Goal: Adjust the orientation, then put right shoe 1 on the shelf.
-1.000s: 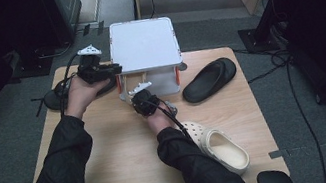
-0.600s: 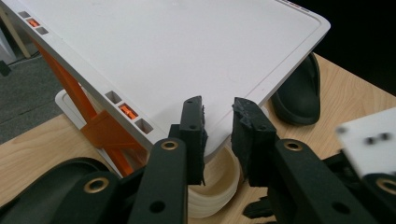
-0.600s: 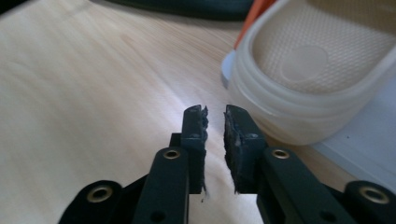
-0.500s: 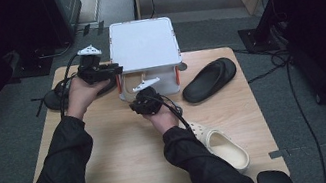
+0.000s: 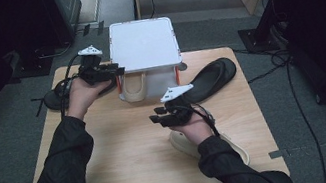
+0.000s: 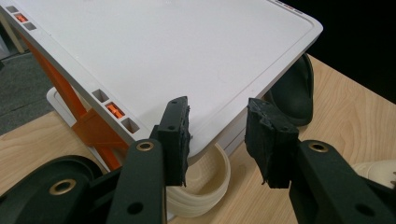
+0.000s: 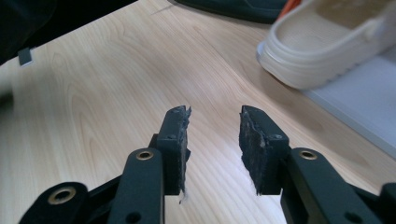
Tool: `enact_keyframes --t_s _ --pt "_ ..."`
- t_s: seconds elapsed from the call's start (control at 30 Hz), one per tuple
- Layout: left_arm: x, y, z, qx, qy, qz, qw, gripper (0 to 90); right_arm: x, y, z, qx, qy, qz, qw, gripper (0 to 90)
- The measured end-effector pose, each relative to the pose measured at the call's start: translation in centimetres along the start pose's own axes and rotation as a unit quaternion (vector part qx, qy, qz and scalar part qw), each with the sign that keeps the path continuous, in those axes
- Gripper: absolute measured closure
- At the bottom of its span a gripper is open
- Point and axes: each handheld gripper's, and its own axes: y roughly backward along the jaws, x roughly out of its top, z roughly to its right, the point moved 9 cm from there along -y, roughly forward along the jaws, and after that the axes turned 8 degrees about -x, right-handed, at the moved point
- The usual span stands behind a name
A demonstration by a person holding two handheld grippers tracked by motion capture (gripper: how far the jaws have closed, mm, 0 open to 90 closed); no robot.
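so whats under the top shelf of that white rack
A cream shoe sits on the lower level of the white rack, its heel end poking out the front. The top shelf covers the rest of it and anything further back.

The person wears a dark, black-looking jacket with long sleeves (image 5: 64, 175) that reach to the wrists and crease at the elbows. The left gripper (image 5: 114, 72) is black, with a grey three-cornered plate (image 5: 89, 50) on top and a thin black cable (image 5: 65, 88) trailing from it. The right gripper (image 5: 156, 115) is black too, with a pale three-cornered plate (image 5: 176, 92) and a black cable (image 5: 209, 119) running back over the hand. Seen close, each gripper has glossy black arms with brass-coloured rivets (image 6: 145, 146) and round screw holes, ending in matt black pads (image 7: 173, 140) whose edges are frayed and ragged.
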Motion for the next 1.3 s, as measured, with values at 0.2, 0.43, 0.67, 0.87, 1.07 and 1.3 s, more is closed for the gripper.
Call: enact_keyframes --t_s 0.2,0.43,0.67,0.87,1.07,1.3 --pt "0.0 0.0 0.1 0.006 -0.009 -0.004 0.9999 57.8 -1.9 2.7 2.3 -0.011 -0.004 0.002 0.9999 61.2" --pt "-0.1 0.0 0.2 0.007 -0.008 -0.002 0.9999 57.2 -4.0 5.0 3.9 -0.018 -0.001 0.003 0.9998 59.7" --pt "-0.1 0.0 0.1 0.008 -0.007 0.007 0.9999 57.4 -6.2 6.7 5.2 -0.031 -0.026 0.006 0.9992 59.0" --pt "-0.1 0.0 0.1 0.007 -0.007 0.004 0.9999 57.4 -7.0 8.2 5.4 -0.036 -0.031 0.009 0.9988 58.4" --pt "-0.1 0.0 0.0 0.003 -0.004 0.004 1.0000 57.9 -8.5 9.9 5.4 -0.049 -0.037 0.003 0.9981 57.8" --pt "-0.1 0.0 0.1 0.008 -0.006 0.004 0.9999 57.8 -10.1 11.5 5.4 -0.053 -0.041 0.000 0.9977 55.2"
